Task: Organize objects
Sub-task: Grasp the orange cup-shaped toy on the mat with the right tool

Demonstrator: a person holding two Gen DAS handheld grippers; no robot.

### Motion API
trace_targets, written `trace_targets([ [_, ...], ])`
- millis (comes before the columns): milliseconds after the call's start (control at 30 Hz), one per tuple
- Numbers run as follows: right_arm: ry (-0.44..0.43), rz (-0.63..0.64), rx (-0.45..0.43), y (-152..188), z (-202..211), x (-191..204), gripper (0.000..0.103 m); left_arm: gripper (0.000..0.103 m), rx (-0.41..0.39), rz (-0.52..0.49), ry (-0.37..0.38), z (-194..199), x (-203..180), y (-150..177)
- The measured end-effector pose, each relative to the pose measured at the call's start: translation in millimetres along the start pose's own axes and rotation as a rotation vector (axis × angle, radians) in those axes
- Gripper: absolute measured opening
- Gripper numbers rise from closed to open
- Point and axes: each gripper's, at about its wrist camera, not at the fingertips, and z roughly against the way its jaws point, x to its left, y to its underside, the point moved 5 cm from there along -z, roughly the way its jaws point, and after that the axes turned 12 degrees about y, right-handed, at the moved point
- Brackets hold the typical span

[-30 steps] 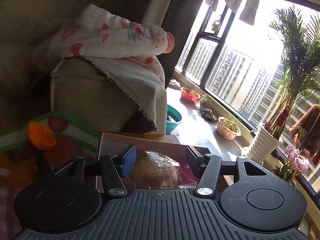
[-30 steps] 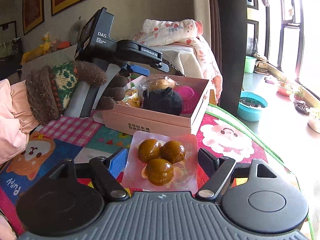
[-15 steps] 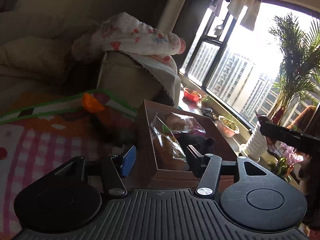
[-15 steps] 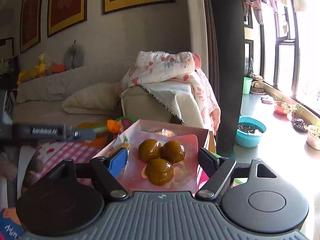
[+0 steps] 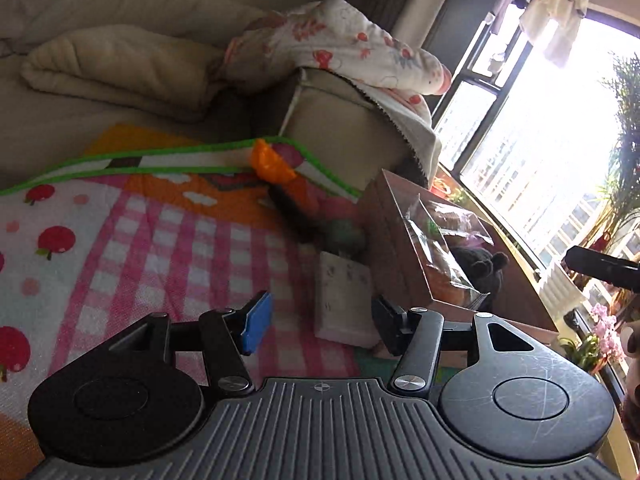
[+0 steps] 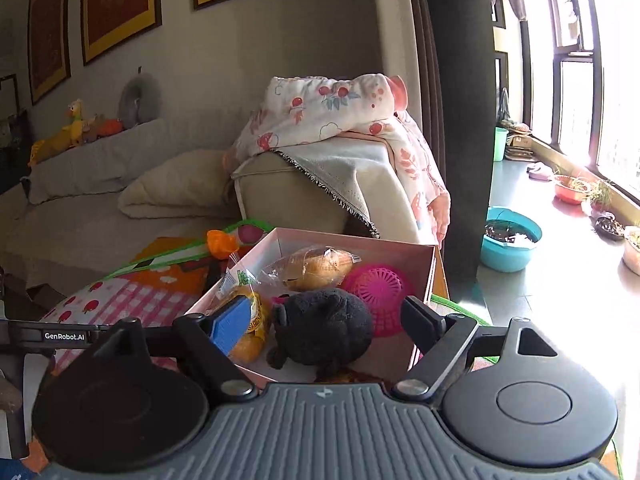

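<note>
Around a beige sofa (image 6: pixel 100 224): flowered blanket (image 6: pixel 332 116) draped on its armrest, framed pictures (image 6: pixel 116 4) on the wall above, stuffed toys (image 6: pixel 76 126) along its backrest, teal basin (image 6: pixel 512 240) on the floor beside.

Sunlight floods through the tall windows (image 6: pixel 576 92); a beige sofa (image 6: pixel 100 216) sits under framed pictures (image 6: pixel 116 4) on the wall.
</note>
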Motion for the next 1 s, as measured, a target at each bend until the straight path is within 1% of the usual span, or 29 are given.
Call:
trace_targets([
  [33,-0.008,0.002,0.005,-5.6,-0.8,5.5,0.085,0.060,-0.011,-0.007,-0.005,4.7,1.8,0.4],
  [133,-0.046,0.014,0.043,-24.8,-13.3,32.1,0.086,0.060,-0.019,-0.020,-0.024,17.7,10.4,2.2],
  [200,-0.077,0.049,0.091,-39.7,-34.5,63.0,0.087,0.060,-0.032,-0.024,-0.041,26.0,18.7,3.2],
  [300,-0.080,0.103,0.161,-55.9,-77.1,106.6,0.087,0.060,-0.089,0.003,-0.081,37.7,36.2,4.0],
  [367,-0.057,0.126,0.220,-63.5,-112.2,133.8,0.087,0.060,-0.125,0.037,-0.085,43.5,47.3,6.3],
  [400,-0.047,0.135,0.265,-66.6,-133.5,148.5,0.087,0.060,-0.136,0.049,-0.079,44.7,51.2,7.9],
  [467,-0.018,0.145,0.312,-72.6,-169.8,173.4,0.087,0.060,-0.141,0.060,-0.077,43.6,57.2,11.7],
  [533,0.020,0.168,0.335,-77.0,-201.0,194.7,0.087,0.059,-0.123,0.067,-0.078,40.5,60.2,15.3],
  [600,0.063,0.181,0.361,-80.1,-234.7,211.7,0.087,0.058,-0.123,0.066,-0.072,41.6,59.5,15.3],
  [667,0.082,0.176,0.391,-79.2,-261.7,222.3,0.087,0.058,-0.124,0.078,-0.054,43.6,59.9,15.5],
  [733,0.090,0.188,0.402,-77.3,-279.9,233.8,0.087,0.058,-0.123,0.108,-0.041,45.2,63.6,15.7],
  [800,0.088,0.212,0.388,-76.3,-287.3,243.7,0.086,0.056,-0.129,0.143,-0.037,47.7,68.7,15.4],
  [867,0.071,0.248,0.399,-74.6,-289.3,249.6,0.078,0.056,-0.139,0.172,-0.028,50.8,72.4,14.5],
  [933,0.065,0.272,0.445,-72.4,-291.2,247.6,0.045,0.056,-0.151,0.192,-0.019,53.9,74.0,13.5],
  [1000,0.072,0.265,0.492,-70.3,-291.2,236.5,0.036,0.056,-0.161,0.198,-0.015,56.2,74.6,12.9],
])
